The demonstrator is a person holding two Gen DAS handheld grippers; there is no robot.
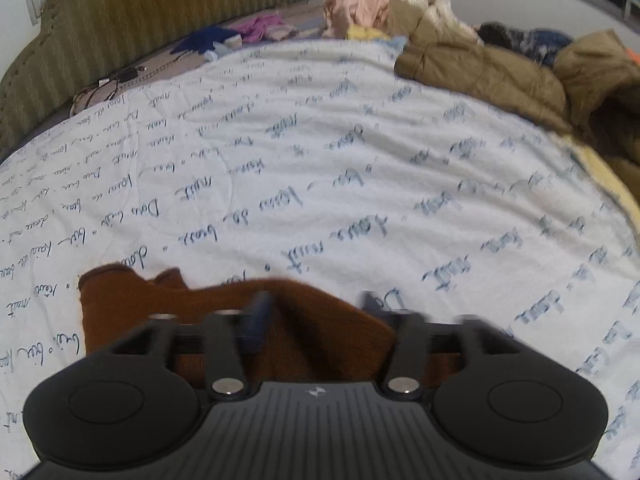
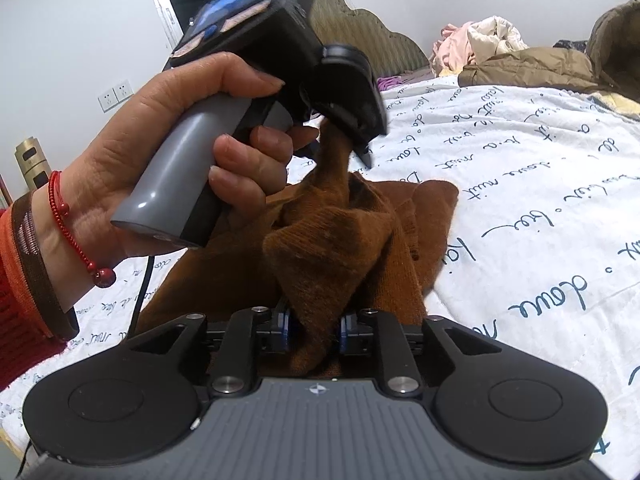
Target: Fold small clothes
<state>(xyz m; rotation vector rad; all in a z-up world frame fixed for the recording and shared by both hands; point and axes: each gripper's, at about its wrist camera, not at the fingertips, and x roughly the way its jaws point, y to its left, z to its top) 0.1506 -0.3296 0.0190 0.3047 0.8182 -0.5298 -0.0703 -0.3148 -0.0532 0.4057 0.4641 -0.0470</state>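
Your right gripper (image 2: pixel 312 330) is closed on a fold of the brown knit garment (image 2: pixel 340 248), which rises between its blue-padded fingers (image 2: pixel 285 326) and bunches up just ahead of them. From the right wrist view, your left hand (image 2: pixel 168 152) holds the grey handle of the left gripper (image 2: pixel 362 148) at about 11 o'clock. That gripper is tilted downward, and a twisted strand of the same garment hangs from its tip, so it grips the cloth there. In the left wrist view the picture is blurred; the fingers (image 1: pixel 260 308) look wide apart, with brown cloth lying between them, so the grip is clear only from the other view. The rest of the garment lies on the bed, spreading toward 2 o'clock from your right gripper.

The surface is a white quilt (image 1: pixel 320 160) printed with blue handwriting and lightly wrinkled. In the left wrist view, an olive ribbed headboard (image 1: pixel 140 20) with a scalloped top stands at 11 o'clock. A pile of pink and cream clothes (image 1: pixel 384 0) sits at 12 o'clock against the pale wall. A brown padded jacket (image 1: pixel 500 68) lies at 1 o'clock on the quilt's far edge. Small purple and dark blue clothes (image 1: pixel 224 38) lie near the headboard. In the right wrist view, a double wall socket (image 2: pixel 115 95) is at 10 o'clock.
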